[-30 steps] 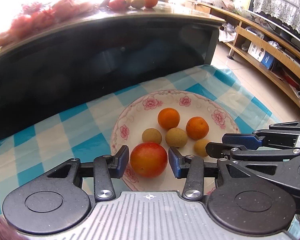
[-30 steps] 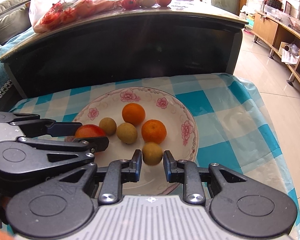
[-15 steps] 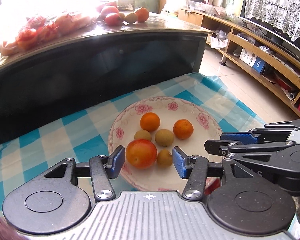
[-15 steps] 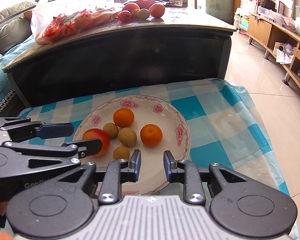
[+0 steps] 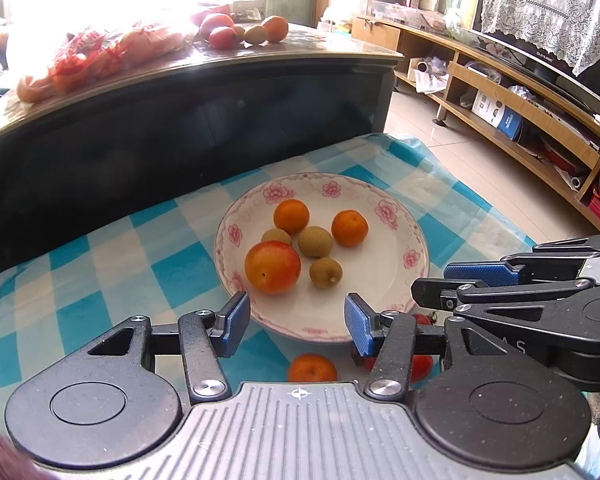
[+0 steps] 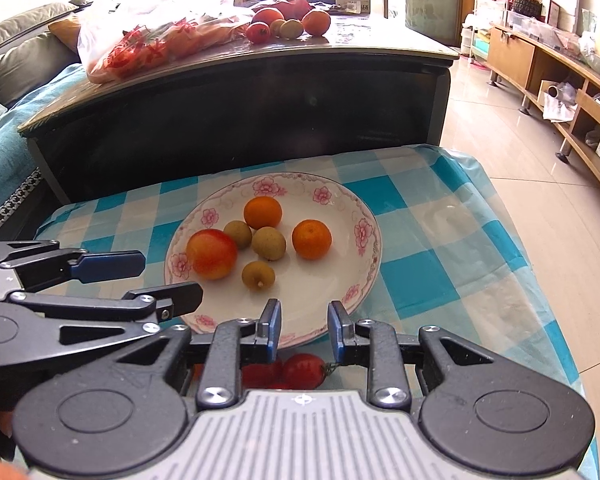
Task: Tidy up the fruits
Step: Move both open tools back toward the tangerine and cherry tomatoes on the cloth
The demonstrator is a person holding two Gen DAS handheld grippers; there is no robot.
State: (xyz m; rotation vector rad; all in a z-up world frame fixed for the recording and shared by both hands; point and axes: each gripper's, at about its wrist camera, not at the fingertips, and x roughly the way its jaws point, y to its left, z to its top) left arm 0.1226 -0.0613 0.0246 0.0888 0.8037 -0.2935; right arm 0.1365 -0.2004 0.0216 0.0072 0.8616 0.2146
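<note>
A flowered white plate (image 5: 364,280) (image 6: 320,284) on the blue checked cloth holds a red-orange fruit (image 5: 273,267) (image 6: 212,254), two oranges (image 5: 291,216) (image 5: 349,228) and three small brown fruits (image 5: 315,241). My left gripper (image 5: 298,308) (image 6: 168,278) hovers open over the plate's near rim with nothing between its fingers. To its right, my right gripper (image 6: 304,314) (image 5: 434,280) has its fingers drawn close together and empty. A loose orange (image 5: 312,368) and red tomatoes (image 6: 304,370) lie on the cloth under the grippers, partly hidden.
A dark coffee table (image 5: 180,128) rises behind the cloth, carrying more fruit (image 5: 240,32) and a plastic bag of red items (image 6: 148,48). A wooden TV shelf (image 5: 520,120) runs along the right, past a tiled floor. A sofa (image 6: 20,60) is at the left.
Both grippers drew back and up from the plate. The left jaws widened off the red-orange fruit. The small brown fruit that was between the right fingers now lies on the plate.
</note>
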